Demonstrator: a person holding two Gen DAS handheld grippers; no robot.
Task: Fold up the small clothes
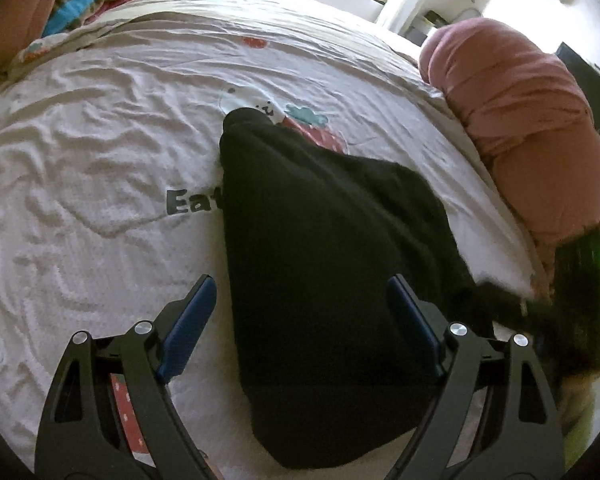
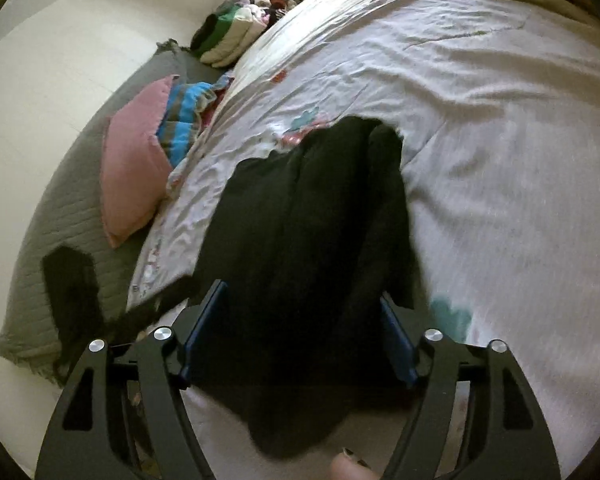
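A black garment (image 1: 320, 248) lies on the white printed bedsheet (image 1: 100, 140), stretching away from both cameras. My left gripper (image 1: 300, 292) is open, its blue-padded fingers (image 1: 196, 312) standing either side of the garment's near end, just above it. In the right wrist view the same black garment (image 2: 312, 240) lies bunched in long folds on the sheet (image 2: 500, 160). My right gripper (image 2: 302, 300) is open too, with the cloth lying between its fingers (image 2: 208, 312). The other gripper's black body (image 1: 580, 300) shows at the right edge of the left view.
A large pink rolled duvet (image 1: 520, 120) lies along the bed's right side. A pink cushion (image 2: 136, 176), a striped blue cloth (image 2: 184, 120) and a pile of folded clothes (image 2: 228, 40) sit to the left on a grey blanket (image 2: 60, 220). A dark item (image 2: 72, 280) lies there.
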